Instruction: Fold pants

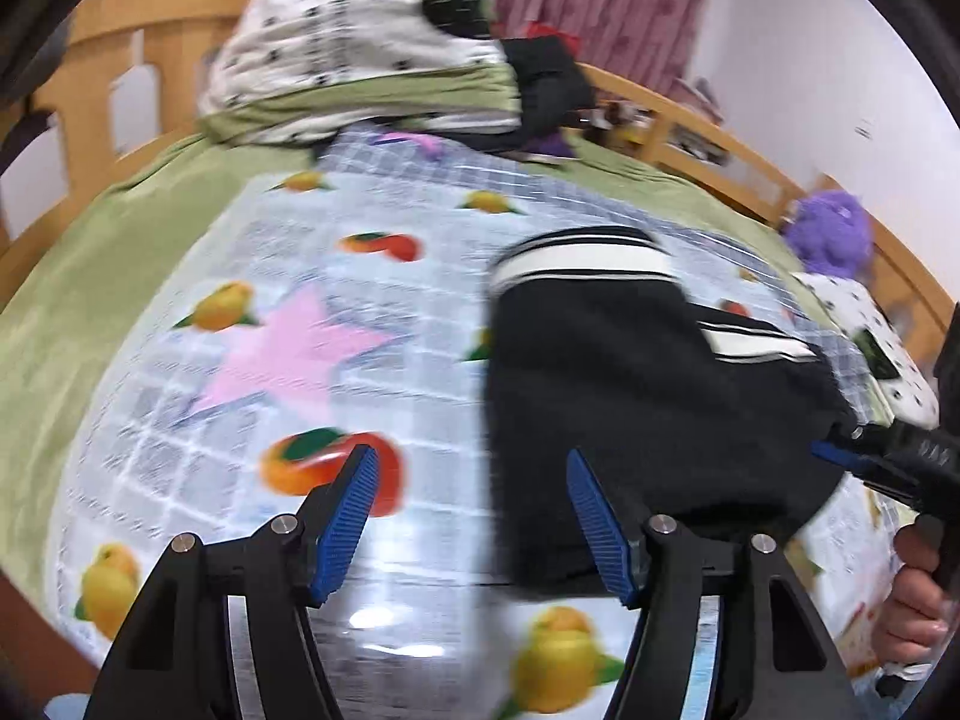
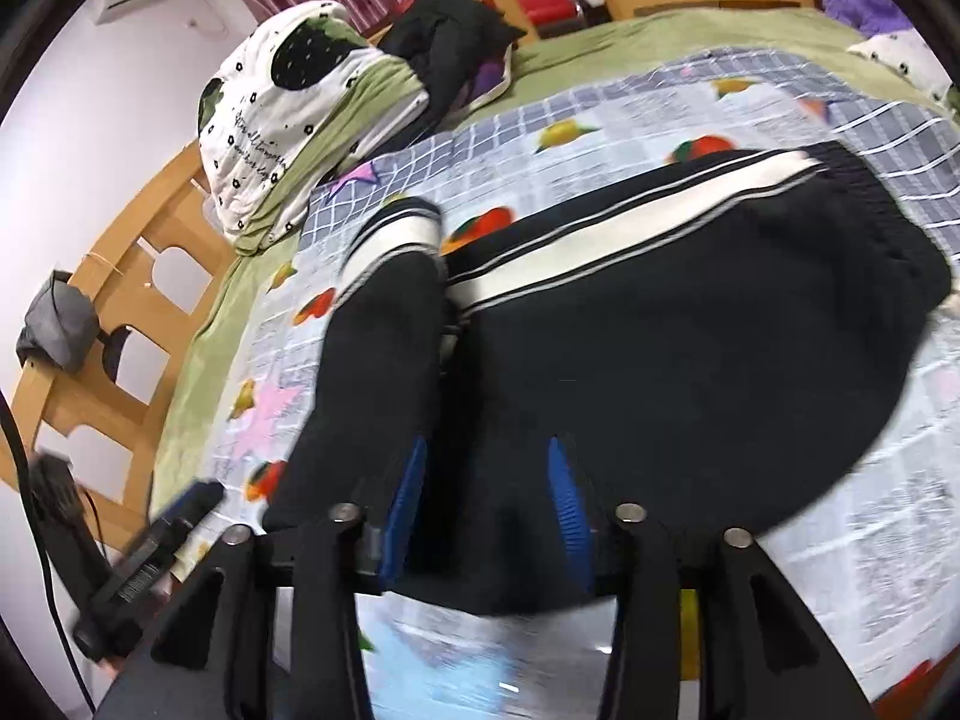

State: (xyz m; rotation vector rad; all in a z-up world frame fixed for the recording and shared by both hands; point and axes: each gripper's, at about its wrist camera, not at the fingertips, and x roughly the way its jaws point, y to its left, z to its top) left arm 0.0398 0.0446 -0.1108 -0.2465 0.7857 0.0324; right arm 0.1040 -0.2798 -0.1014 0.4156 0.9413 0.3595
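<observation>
Two grippers are in front of me, and both sit over the fruit-print sheet (image 1: 336, 324) that covers the middle of the bed. The black pants (image 2: 690, 360) with white side stripes lie in a bundle on that sheet, toward its right half as I see it from the left wrist camera, one striped leg folded back over the rest. My left gripper (image 1: 471, 516) hangs with its jaws spread, nothing between the blue pads, the sheet showing through the gap and the pants' edge just beside its right pad. My right gripper (image 2: 487, 510) is down at the near edge of the pants with black cloth filling the space between its pads; whether the pads actually press on it I cannot tell. Beyond the sheet's far edge a folded white spotted quilt (image 1: 360, 42) is stacked against the wooden bed frame (image 1: 102, 54).
</observation>
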